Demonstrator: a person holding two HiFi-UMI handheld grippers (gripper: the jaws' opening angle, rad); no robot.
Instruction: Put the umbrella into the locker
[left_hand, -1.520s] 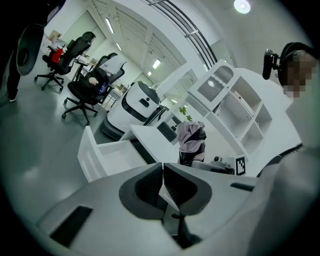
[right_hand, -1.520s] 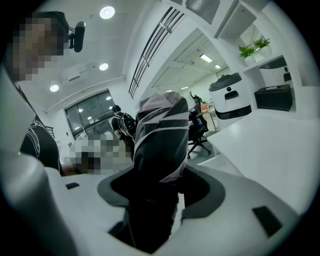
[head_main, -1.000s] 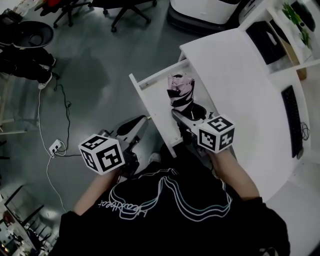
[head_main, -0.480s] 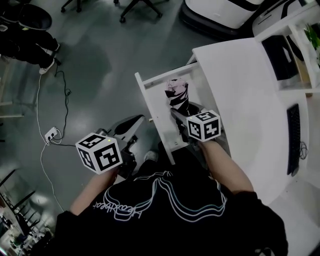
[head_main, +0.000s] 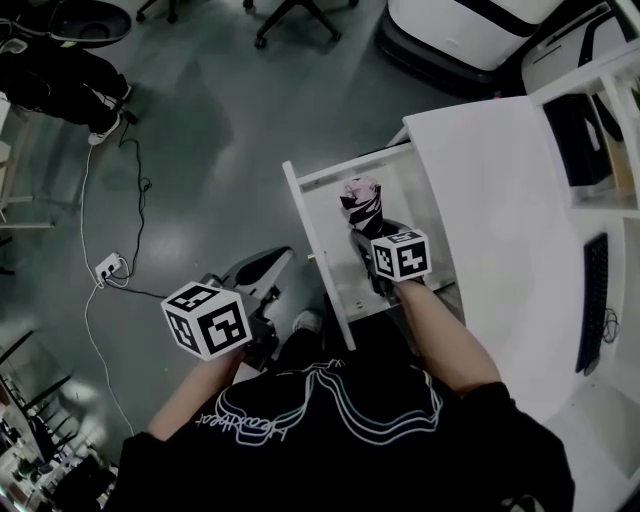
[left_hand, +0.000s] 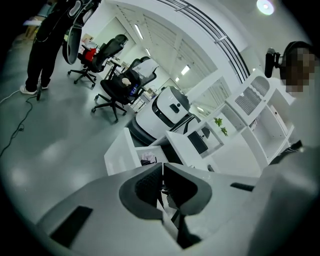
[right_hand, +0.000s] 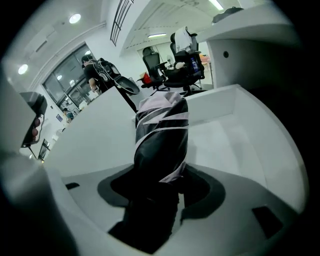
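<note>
A folded black umbrella with pale pink stripes (head_main: 359, 199) stands tip-up inside the open white drawer (head_main: 305, 215) of the locker under the desk. My right gripper (head_main: 364, 233) is shut on its lower part and points steeply down into the drawer. In the right gripper view the umbrella (right_hand: 162, 135) fills the gap between the jaws of that gripper (right_hand: 160, 192), with the drawer wall (right_hand: 220, 105) behind it. My left gripper (head_main: 277, 264) hangs over the floor left of the drawer, shut with nothing in it (left_hand: 162, 172).
The white desk top (head_main: 500, 200) lies right of the drawer, with a keyboard (head_main: 597, 300) at its far side. A power strip and cable (head_main: 105, 268) lie on the grey floor at left. Office chairs (left_hand: 112, 90) and a standing person (left_hand: 47, 40) are farther off.
My right gripper has sunk with the umbrella deeper into the drawer. My left gripper has dropped a little beside the drawer.
</note>
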